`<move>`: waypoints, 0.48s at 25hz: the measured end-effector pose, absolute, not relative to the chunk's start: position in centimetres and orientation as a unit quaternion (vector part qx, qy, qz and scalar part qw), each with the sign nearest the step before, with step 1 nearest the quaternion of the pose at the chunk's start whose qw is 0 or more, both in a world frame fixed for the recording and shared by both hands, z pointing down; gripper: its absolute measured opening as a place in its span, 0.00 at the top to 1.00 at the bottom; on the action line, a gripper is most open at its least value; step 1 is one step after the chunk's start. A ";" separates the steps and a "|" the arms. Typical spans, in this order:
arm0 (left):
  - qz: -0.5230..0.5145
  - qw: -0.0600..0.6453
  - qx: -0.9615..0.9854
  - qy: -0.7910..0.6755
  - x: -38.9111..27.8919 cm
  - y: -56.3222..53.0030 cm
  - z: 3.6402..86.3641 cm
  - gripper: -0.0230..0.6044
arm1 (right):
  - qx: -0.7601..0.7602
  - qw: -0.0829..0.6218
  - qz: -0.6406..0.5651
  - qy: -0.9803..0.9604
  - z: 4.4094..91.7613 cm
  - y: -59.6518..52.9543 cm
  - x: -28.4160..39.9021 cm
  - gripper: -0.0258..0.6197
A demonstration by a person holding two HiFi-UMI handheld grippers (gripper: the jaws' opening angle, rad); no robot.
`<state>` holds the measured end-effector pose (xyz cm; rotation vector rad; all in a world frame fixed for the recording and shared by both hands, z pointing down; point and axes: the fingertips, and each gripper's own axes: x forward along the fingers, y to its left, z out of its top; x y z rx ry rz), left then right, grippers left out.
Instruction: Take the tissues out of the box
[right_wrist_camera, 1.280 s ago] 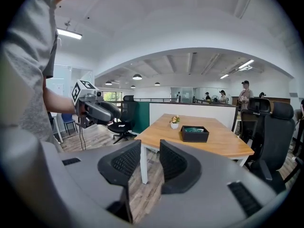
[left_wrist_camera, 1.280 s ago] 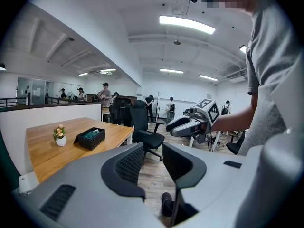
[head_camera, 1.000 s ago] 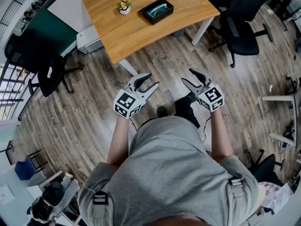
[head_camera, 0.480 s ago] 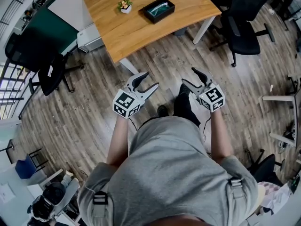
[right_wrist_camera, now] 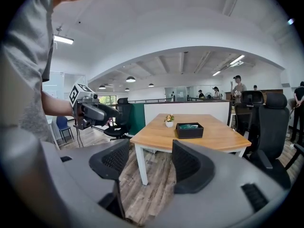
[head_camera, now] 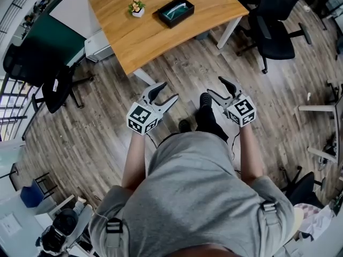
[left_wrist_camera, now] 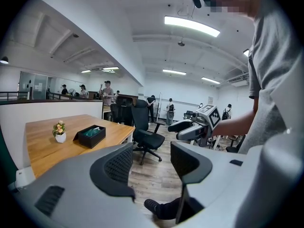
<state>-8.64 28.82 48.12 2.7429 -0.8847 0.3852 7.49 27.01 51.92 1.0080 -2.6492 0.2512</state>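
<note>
1. One grey-brown wood-plank floor (head_camera: pixel 80 138) spreads under everything.
2. One person in a grey T-shirt (head_camera: pixel 198 197) stands on it, well short of the table, with tongs in each hand.
3. One light wooden table with white legs (head_camera: pixel 150 42) stands ahead. Two black swivel office chairs show plainly beside it, one at its right (head_camera: pixel 270 36) and one at its left (head_camera: pixel 56 87).
4. There are two grey tongs with black ribbed pads: the left gripper (head_camera: pixel 168 91) and the right gripper (head_camera: pixel 215 87). Both have just been opening and now gape wide, with only floor showing between the jaws. Each carries one cube (head_camera: pixel 142 118) of black-and-white square markers.
5. One black open-topped tissue box (head_camera: pixel 172 12) with teal contents rests on the table, far from both grippers and untouched.
6. One small white pot of flowers (head_camera: pixel 135 8) sits near the box's left, apart from it.
</note>
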 end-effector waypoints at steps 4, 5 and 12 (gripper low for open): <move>0.138 0.114 0.938 -0.296 -7.6 27.5 48.1 0.56 | 0.358 0.144 0.087 -0.919 51.7 25.5 8.5 0.51; 0.138 0.113 0.939 -0.295 -7.4 27.2 48.1 0.56 | 0.358 0.144 0.086 -0.918 51.7 25.2 8.7 0.51; 0.148 0.114 0.935 -0.302 -6.5 24.6 48.3 0.56 | 0.350 0.147 0.086 -0.921 51.8 22.2 9.6 0.51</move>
